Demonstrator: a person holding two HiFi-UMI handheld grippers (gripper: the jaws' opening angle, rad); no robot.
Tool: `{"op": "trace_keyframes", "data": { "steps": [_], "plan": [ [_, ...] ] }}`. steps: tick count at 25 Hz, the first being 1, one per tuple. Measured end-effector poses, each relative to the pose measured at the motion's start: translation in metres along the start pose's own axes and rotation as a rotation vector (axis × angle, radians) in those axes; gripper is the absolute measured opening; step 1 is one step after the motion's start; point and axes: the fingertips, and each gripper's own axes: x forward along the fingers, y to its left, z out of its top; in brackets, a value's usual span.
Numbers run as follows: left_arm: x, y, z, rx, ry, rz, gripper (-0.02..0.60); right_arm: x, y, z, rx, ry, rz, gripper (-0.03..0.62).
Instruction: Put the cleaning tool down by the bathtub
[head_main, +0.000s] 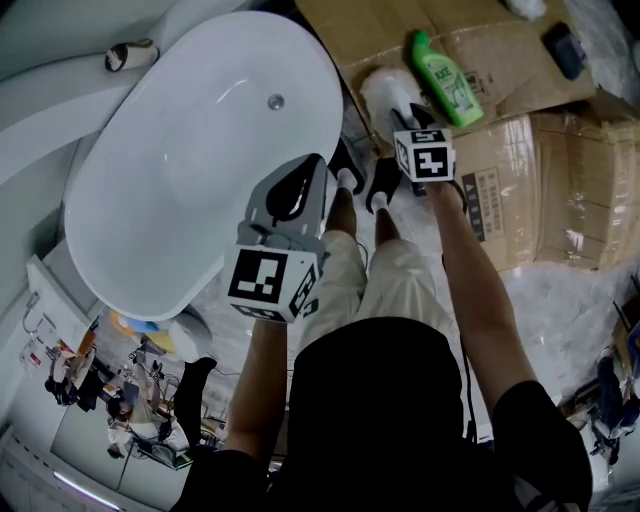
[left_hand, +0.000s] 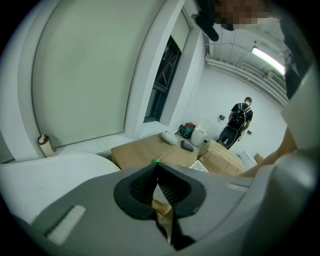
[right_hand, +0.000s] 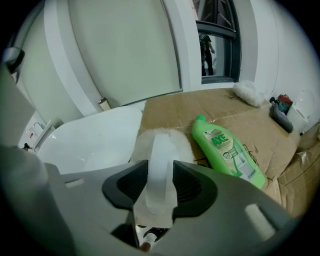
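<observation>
One white oval bathtub (head_main: 200, 150) takes up the upper left of the head view, with the drain (head_main: 276, 101) near its far end. Flattened cardboard (head_main: 520, 150) covers the floor right of it, its edge just beside the tub rim. The wearer's legs, in dark shoes (head_main: 383, 182), stand between tub and cardboard.

Left gripper (left_hand: 157, 167): held over the near right side of the tub. Jaws are pressed together at the tips with nothing between the pads. Only a sliver of cardboard shows through the slit behind them.

Right gripper (right_hand: 161, 172): pointed down at the cardboard edge, jaws spread. The flat white handle of the cleaning tool (right_hand: 161, 150) runs up between the pads and fills most of the gap. The pads don't visibly squeeze it, so it reads as loose.

Cleaning tool's fluffy white head lies on the cardboard, just beside the tub rim, between the tub and a green bottle (right_hand: 227, 152).

Bottle lies on its side on the cardboard, cap pointing away from the wearer and close to the tool head. Can't tell if the two touch.

Small stuff: a dark pouch (head_main: 565, 45) sits further out on the cardboard, and a roll (head_main: 130, 55) sits on the ledge behind the tub.
</observation>
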Motion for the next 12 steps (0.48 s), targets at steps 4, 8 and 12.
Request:
{"op": "trace_keyframes", "data": {
  "steps": [4,8,12],
  "plan": [
    [-0.005,-0.006,-0.001,0.0,-0.004,0.007,-0.002,-0.009,0.002,0.002,-0.011,-0.01,0.002,0.143],
    [-0.012,-0.015,0.001,0.012,-0.018,0.009,-0.002,-0.023,0.005,0.008,-0.015,-0.04,0.006,0.143],
    [-0.022,-0.027,0.006,0.015,-0.043,0.015,-0.002,-0.041,0.009,0.012,-0.028,-0.07,0.015,0.143]
  ]
}}
